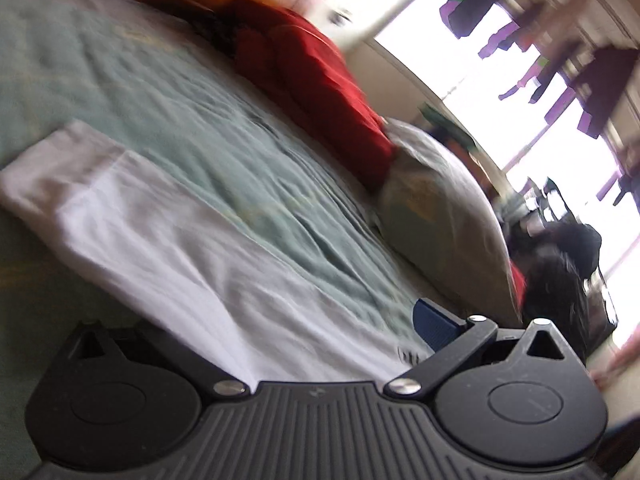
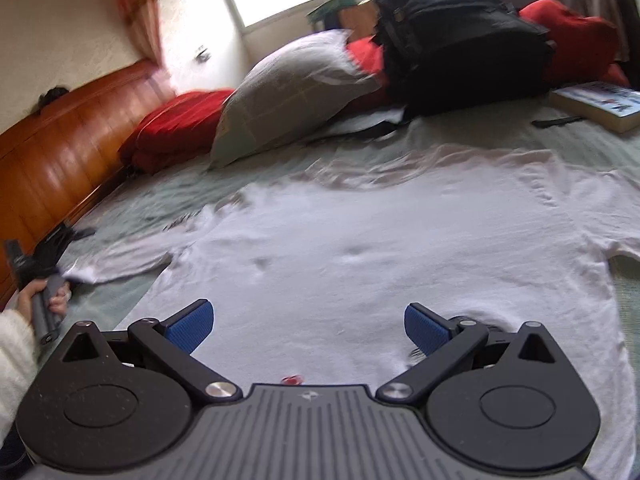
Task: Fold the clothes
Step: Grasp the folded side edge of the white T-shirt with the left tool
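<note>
A white T-shirt [image 2: 380,248] lies spread flat on the pale green bed sheet [image 2: 500,132]. My right gripper [image 2: 306,316] hovers low over the shirt's near end, open, with nothing between its blue pads [image 2: 188,326]. In the right wrist view a person's hand holds my left gripper [image 2: 50,258] at the tip of the shirt's left sleeve [image 2: 120,264]. The blurred left wrist view shows that sleeve [image 1: 160,232] running out from my left gripper [image 1: 312,314]. Its jaws stand wide apart. The cloth covers the left finger, and only the right blue pad [image 1: 434,322] shows.
A wooden headboard [image 2: 64,152] runs along the left. Red bedding [image 2: 176,128], a grey pillow [image 2: 288,92] and a black backpack [image 2: 460,40] line the far side of the bed. A thick book [image 2: 596,106] lies at the far right. Bright windows are behind.
</note>
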The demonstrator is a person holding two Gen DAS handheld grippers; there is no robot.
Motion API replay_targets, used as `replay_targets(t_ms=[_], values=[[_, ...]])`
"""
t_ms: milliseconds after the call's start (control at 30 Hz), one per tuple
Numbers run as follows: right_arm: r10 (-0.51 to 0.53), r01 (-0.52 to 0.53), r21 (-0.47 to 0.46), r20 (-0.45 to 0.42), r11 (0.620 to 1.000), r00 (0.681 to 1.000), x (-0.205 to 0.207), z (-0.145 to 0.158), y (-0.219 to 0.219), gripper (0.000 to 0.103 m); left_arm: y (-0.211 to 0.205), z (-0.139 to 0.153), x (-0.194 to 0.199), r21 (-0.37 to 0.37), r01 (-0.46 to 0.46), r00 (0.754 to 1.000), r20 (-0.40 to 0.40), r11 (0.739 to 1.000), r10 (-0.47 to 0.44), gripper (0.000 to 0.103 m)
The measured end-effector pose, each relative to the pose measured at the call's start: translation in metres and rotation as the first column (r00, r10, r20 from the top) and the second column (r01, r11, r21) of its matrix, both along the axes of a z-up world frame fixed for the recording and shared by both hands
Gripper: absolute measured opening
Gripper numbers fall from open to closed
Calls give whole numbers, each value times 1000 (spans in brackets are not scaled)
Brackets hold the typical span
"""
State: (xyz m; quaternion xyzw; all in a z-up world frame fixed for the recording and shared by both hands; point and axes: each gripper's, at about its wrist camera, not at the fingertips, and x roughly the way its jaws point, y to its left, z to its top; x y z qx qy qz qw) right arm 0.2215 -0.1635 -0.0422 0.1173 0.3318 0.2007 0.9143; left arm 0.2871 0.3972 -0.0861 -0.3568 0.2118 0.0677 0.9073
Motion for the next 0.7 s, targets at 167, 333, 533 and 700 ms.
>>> replay_targets(t_ms=[167, 333, 533, 700], values=[[127, -127, -5, -27, 992, 992, -3, 9, 19, 103, 7, 1, 8, -20, -60, 998, -2, 998, 60, 102], [209, -210, -48, -13, 977, 978, -11, 18, 33, 103, 1, 20, 6, 13, -58, 998, 25, 998, 58, 102], [229, -230, -36, -9, 973, 973, -17, 20, 27, 103, -11, 43, 2, 43, -38, 998, 51, 998, 36, 102], [244, -244, -27, -6, 969, 970, -20, 21, 20, 103, -28, 64, 3, 67, -11, 998, 69, 998, 6, 102]])
